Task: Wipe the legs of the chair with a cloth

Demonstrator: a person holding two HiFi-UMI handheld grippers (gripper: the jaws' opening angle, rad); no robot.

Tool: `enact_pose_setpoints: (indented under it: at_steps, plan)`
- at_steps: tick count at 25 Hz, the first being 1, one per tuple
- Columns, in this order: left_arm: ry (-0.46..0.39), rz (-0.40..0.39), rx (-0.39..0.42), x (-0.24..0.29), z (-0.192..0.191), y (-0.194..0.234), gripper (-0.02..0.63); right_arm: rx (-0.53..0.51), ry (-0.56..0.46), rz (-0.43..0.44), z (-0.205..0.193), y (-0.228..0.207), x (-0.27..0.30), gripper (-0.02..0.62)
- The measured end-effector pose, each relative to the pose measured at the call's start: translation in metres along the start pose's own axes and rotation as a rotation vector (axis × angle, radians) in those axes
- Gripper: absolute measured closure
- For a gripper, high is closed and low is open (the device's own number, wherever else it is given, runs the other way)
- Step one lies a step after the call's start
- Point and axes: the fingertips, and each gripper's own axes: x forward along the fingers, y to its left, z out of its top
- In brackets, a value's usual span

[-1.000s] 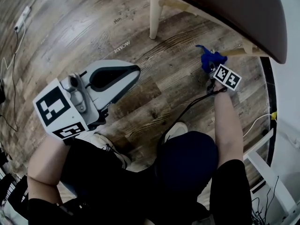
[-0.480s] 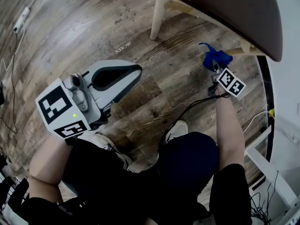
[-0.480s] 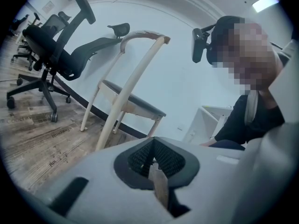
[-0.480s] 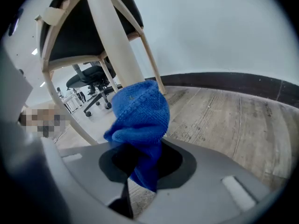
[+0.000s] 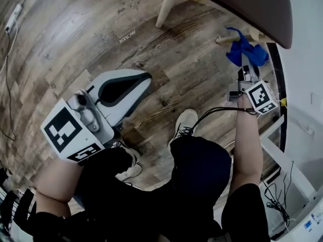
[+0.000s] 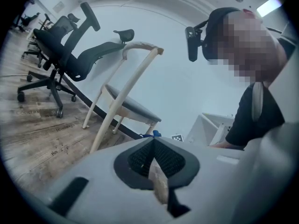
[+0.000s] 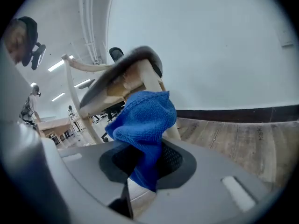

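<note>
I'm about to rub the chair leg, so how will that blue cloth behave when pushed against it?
Probably floppy: the blue cloth bunches into soft folds in the right gripper. Likely light, since one pinched edge holds it. Its looped texture should grip rather than slide.

The cloth (image 5: 246, 52) is bright blue. The chair (image 5: 252, 4) has a dark brown seat and cream legs; the floor (image 5: 75, 39) is brown wood-grain.

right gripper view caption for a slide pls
Right tool shut on a blue cloth, held in front of a wooden chair leg.
</note>
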Motion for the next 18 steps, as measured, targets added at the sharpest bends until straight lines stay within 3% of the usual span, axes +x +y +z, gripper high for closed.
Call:
enact_pose_setpoints:
  at_steps: [5, 10, 13, 18]
  plan:
    - [-0.041, 0.058, -0.012, -0.033, -0.010, -0.034, 0.601, -0.027, 0.052, 0.024, 0.026, 0.058, -0.058, 0.500]
    - [0.062, 0.214, -0.061, -0.058, -0.050, -0.057, 0.600, -0.008, 0.100, 0.068, 0.059, 0.120, -0.117, 0.500]
    - [0.111, 0.212, -0.054, -0.070, -0.028, -0.098, 0.601, 0.002, 0.110, 0.120, 0.089, 0.161, -0.147, 0.500]
    - [0.160, 0.162, -0.037, -0.092, 0.055, -0.177, 0.600, 0.015, 0.096, 0.180, 0.160, 0.225, -0.201, 0.499]
